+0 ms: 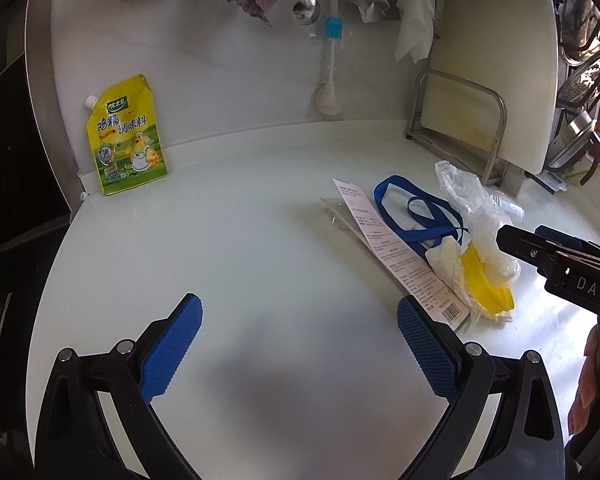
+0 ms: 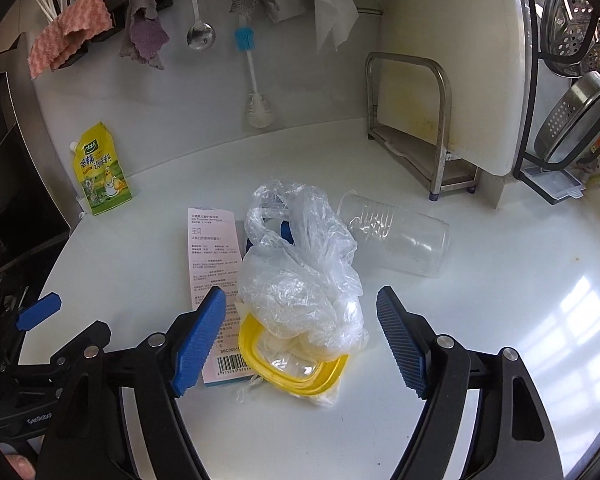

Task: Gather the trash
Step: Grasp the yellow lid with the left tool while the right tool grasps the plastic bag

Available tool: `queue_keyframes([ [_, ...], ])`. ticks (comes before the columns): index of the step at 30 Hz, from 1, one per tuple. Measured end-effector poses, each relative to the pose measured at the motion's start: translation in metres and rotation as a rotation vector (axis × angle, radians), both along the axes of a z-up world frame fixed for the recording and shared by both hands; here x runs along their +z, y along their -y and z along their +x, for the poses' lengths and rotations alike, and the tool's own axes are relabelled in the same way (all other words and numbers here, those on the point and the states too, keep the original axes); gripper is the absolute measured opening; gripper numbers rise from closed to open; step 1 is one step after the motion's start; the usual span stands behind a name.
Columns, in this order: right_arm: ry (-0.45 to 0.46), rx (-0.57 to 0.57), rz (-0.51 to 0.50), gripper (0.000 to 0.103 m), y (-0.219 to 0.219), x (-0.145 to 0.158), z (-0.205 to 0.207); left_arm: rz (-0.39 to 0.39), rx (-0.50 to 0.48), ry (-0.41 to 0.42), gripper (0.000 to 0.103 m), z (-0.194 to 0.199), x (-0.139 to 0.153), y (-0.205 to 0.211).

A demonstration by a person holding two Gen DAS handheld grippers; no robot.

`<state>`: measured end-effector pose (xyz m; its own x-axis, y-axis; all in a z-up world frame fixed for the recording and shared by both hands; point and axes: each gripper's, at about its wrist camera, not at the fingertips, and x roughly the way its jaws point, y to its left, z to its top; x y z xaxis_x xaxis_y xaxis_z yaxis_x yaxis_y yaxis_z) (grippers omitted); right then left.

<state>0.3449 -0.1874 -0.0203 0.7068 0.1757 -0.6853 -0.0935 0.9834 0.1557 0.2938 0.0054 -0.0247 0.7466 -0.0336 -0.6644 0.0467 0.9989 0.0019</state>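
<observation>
Two grippers, both with jaws spread wide and nothing held. My right gripper (image 2: 300, 344) hangs just over the trash heap on the white counter (image 2: 480, 340); its blue pads flank the crumpled clear plastic bag (image 2: 300, 264), which slumps over a yellow-rimmed lid (image 2: 292, 364). Beside them lies a printed package card (image 2: 212, 264) with a barcode, and a blue ribbon (image 1: 416, 216) loops behind the pile — plain in the left view, mostly hidden in the right one. A clear plastic cup (image 2: 396, 236) lies on its side just beyond the bag.

My left gripper (image 1: 300, 340) hovers over bare counter, to the left of the heap, with its right pad near the card's barcode end.

I judge this to be the approach to the first grab: nothing looks collected yet. Next I'd lower the right gripper and close on bag and lid together — the film is slippery and loose, so I'd want a deep bite. The yellow seasoning pouch (image 1: 128, 136) stands against the wall, well apart, and may not be trash.
</observation>
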Motion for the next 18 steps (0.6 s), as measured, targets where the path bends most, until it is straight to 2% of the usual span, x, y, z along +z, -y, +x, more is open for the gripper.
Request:
queue_keyframes([
  [7, -0.021, 0.000, -0.029, 0.074, -0.005, -0.007, 0.014, 0.007, -0.004, -0.003, 0.096, 0.002, -0.001, 0.005],
  [8, -0.023, 0.006, -0.026, 0.071, -0.005, -0.007, 0.015, 0.006, -0.005, -0.005, 0.096, 0.003, -0.001, 0.006],
  [9, -0.026, 0.018, -0.025, 0.060, -0.006, -0.008, 0.015, 0.006, -0.005, -0.008, 0.096, 0.004, -0.002, 0.006],
  [12, -0.033, 0.035, -0.042, 0.040, -0.007, -0.009, 0.014, 0.013, -0.009, -0.011, 0.096, 0.005, -0.002, 0.011],
  [15, -0.025, 0.040, -0.023, 0.030, -0.002, -0.007, 0.009, 0.020, -0.013, -0.006, 0.096, 0.006, -0.001, 0.016],
  [18, -0.015, 0.025, 0.007, 0.026, 0.009, -0.004, 0.003, 0.007, -0.021, -0.013, 0.096, 0.007, -0.001, 0.021],
])
